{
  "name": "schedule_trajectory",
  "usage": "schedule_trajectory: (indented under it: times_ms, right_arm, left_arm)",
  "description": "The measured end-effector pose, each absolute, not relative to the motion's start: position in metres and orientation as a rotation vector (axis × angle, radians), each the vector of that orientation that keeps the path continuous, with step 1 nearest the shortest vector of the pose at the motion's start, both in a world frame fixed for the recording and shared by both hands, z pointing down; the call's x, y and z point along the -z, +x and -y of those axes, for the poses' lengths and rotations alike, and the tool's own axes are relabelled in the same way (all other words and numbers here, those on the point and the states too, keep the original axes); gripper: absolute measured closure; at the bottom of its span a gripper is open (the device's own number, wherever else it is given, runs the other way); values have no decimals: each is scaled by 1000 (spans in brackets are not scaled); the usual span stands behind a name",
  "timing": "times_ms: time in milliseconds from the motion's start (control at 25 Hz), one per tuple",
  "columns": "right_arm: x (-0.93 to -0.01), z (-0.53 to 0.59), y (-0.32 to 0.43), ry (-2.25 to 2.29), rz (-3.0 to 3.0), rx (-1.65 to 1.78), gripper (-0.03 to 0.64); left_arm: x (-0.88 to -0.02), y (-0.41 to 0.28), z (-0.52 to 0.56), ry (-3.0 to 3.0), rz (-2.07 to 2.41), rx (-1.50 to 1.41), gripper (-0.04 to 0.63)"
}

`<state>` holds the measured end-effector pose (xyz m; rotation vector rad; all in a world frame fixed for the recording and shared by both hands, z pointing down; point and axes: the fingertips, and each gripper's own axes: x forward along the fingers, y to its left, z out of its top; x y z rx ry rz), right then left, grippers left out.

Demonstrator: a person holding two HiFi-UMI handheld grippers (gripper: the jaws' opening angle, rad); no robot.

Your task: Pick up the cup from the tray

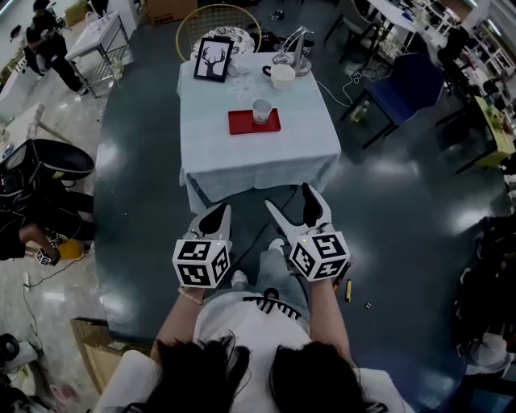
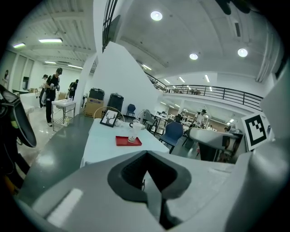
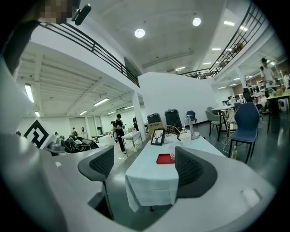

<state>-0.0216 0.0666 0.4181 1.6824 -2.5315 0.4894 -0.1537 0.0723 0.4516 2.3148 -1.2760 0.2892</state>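
A white paper cup point(image 1: 262, 110) stands upright on a red tray point(image 1: 243, 123) in the middle of a table with a white cloth point(image 1: 258, 149). Both grippers hang well short of the table's near edge, over the dark floor. My left gripper point(image 1: 216, 214) has its jaws together with nothing in them. My right gripper point(image 1: 289, 198) is open and empty. In the left gripper view the cup point(image 2: 132, 135) and tray point(image 2: 128, 141) sit far beyond the shut jaws. In the right gripper view the tray point(image 3: 165, 158) shows between the spread fingers point(image 3: 103, 164), and the right finger half hides the cup point(image 3: 172, 153).
At the table's far end stand a framed deer picture point(image 1: 214, 59), a white mug point(image 1: 282, 76) and a desk lamp point(image 1: 298, 50). A wire chair point(image 1: 218, 20) stands behind it and a blue chair point(image 1: 413, 85) to its right. People stand far left point(image 1: 48, 44).
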Motion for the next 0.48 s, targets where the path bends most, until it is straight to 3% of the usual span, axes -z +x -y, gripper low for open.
schedule_trajectory:
  times_ms: [480]
  right_arm:
    - [-434, 29, -18, 1553, 2545, -472, 186]
  left_arm:
    - [-459, -131, 5, 2296, 1292, -264, 594]
